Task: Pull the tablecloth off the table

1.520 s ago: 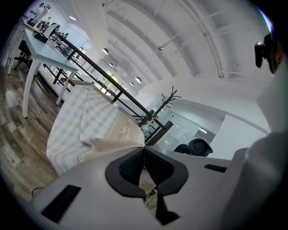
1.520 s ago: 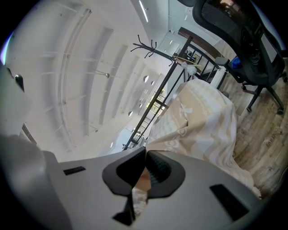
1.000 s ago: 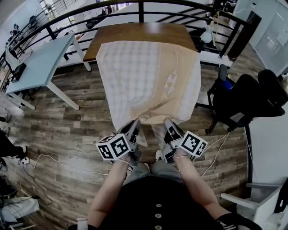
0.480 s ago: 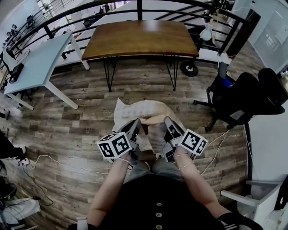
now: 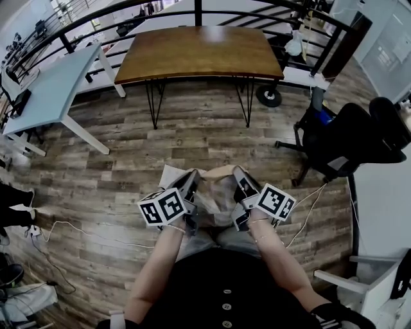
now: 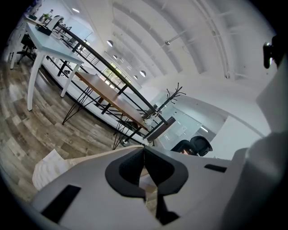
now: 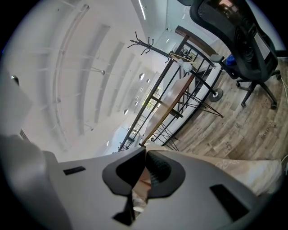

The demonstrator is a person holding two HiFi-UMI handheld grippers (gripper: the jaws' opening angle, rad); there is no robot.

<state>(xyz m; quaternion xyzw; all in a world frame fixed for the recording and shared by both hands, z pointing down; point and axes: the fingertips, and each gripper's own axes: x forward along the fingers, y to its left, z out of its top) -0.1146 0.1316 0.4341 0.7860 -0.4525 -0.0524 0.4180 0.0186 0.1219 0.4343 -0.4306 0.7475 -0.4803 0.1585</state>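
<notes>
The beige checked tablecloth hangs bunched in front of the person's lap, off the brown wooden table, whose top is bare. My left gripper is shut on the cloth's left side and my right gripper on its right side, a short way apart. In the left gripper view the jaws meet with cloth pinched between them, and more cloth droops at the lower left. The right gripper view shows its jaws closed on a fold, with cloth spreading to the right.
The table stands on black hairpin legs over a wood-plank floor. A pale blue table is at the left and a black office chair at the right. A black railing runs behind. White cables lie on the floor.
A second ago the cloth still covered most of the tabletop; it has slid off toward me and now hangs gathered at the grippers. Both grippers have stayed almost in place.
</notes>
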